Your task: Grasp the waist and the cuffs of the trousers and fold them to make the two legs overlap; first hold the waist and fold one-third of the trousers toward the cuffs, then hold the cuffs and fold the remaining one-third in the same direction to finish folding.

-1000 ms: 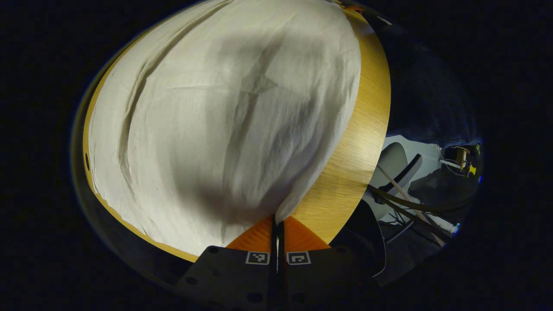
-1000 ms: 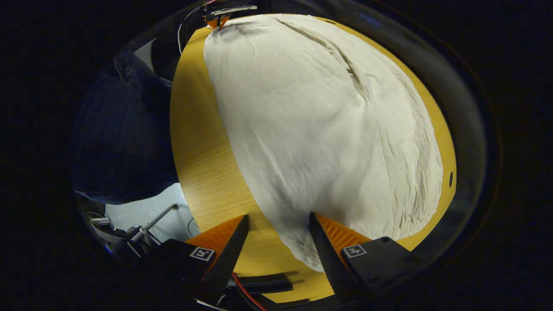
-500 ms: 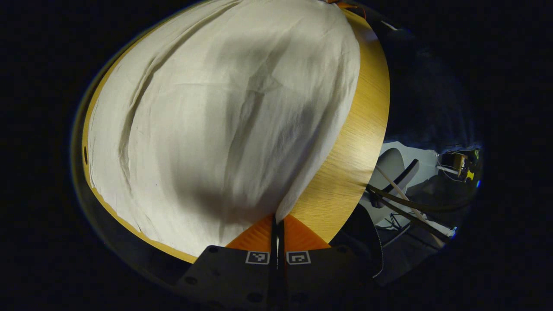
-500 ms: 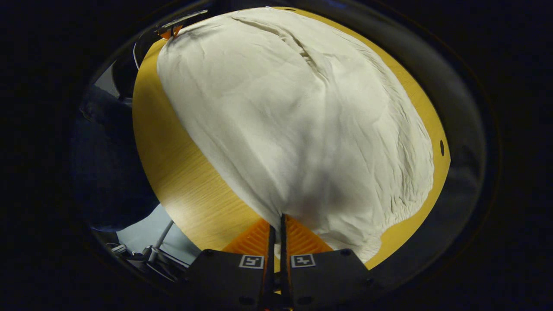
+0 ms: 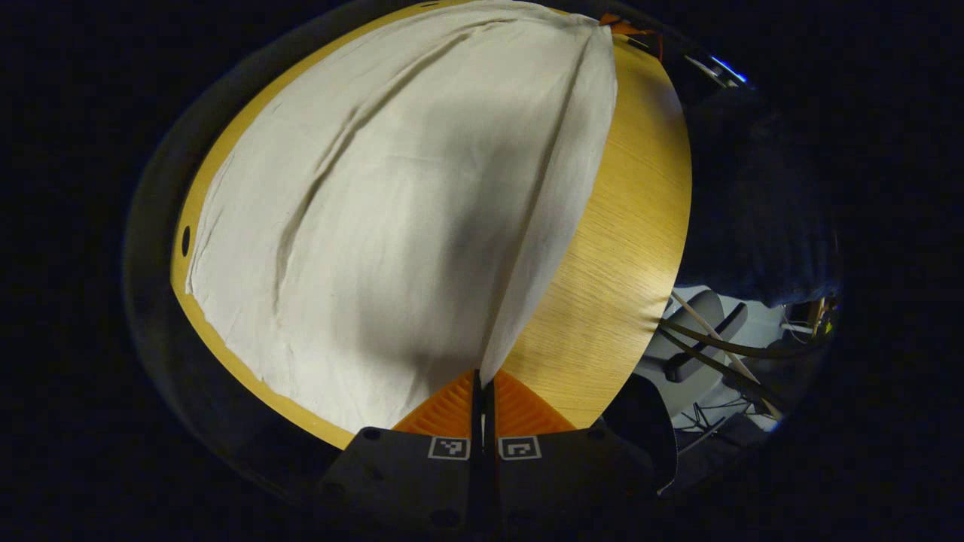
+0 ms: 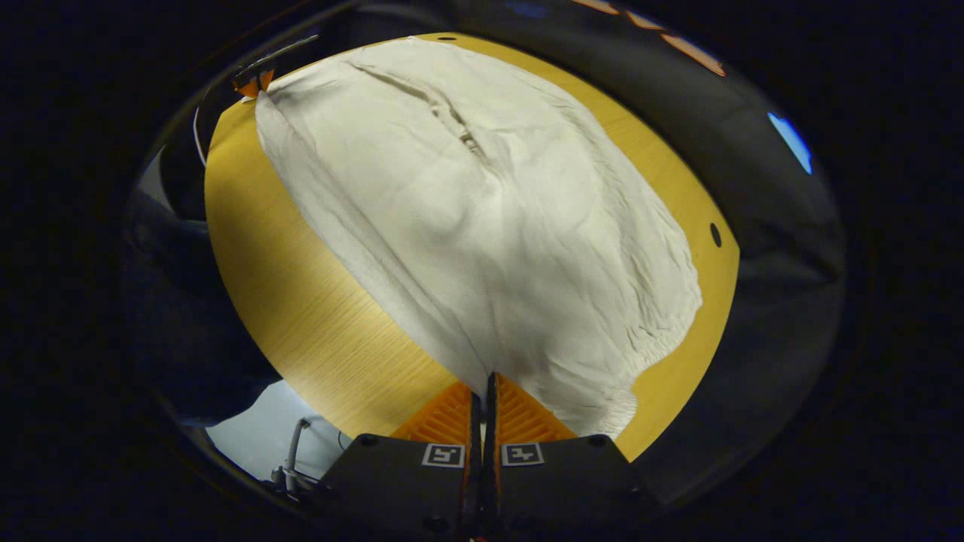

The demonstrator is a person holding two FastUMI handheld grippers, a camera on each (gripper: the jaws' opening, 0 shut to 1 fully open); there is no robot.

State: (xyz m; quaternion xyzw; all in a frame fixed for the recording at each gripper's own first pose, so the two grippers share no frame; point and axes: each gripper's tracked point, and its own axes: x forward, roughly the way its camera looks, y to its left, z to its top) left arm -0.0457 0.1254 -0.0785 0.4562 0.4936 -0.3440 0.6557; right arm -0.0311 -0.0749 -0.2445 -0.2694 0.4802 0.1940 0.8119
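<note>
**Trousers (image 5: 392, 226) pinched at both ends, near edge lifted**

Cream trousers spread across wooden surface (image 5: 625, 248). Left gripper (image 5: 482, 380) and right gripper (image 6: 482, 384) both clamped on the near edge. Versus 0.5 s ago: edge pulled taut, raised into a straight ridge.

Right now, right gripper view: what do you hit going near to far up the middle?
Right tongs shut on the trousers' edge → trousers spread across the wooden table → left tongs at the trousers' far corner.
</note>
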